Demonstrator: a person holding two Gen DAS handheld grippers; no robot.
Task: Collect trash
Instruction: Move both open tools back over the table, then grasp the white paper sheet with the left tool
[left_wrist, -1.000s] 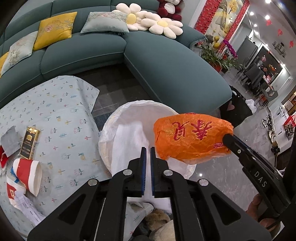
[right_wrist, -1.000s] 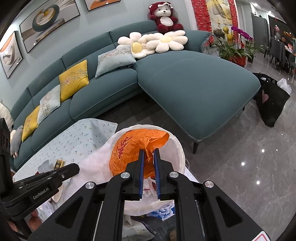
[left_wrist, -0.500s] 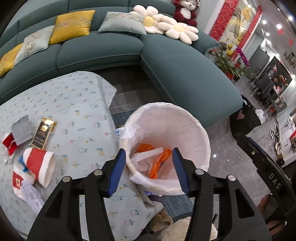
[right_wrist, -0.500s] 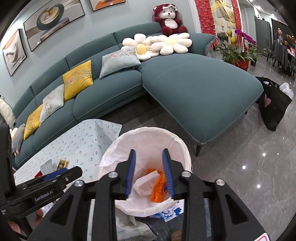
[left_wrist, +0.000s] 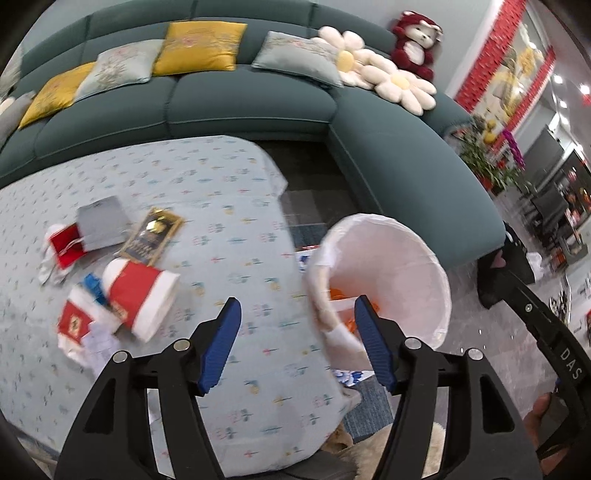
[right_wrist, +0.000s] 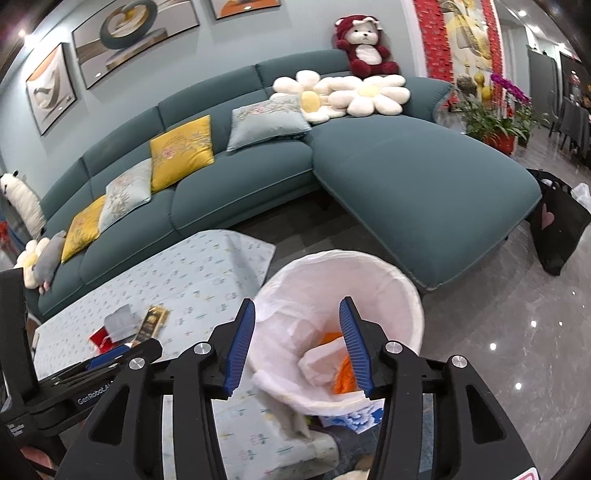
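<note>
jaws of both tongs have just been opening and now stand apart with nothing between them: left gripper (left_wrist: 295, 345) over the table edge, right gripper (right_wrist: 297, 345) above the bin (right_wrist: 406, 291). orange bag (right_wrist: 341, 376), held a second ago, now lies inside the bin. that item is delivered; red cup (left_wrist: 138, 295) and wrappers (left_wrist: 74, 325) on the tablecloth (left_wrist: 207, 192) remain to collect.

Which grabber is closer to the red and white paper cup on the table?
Left. The left gripper hovers over the table just beside the paper cup. The right gripper is off over the trash bin, with the left one between it and the cup.
</note>
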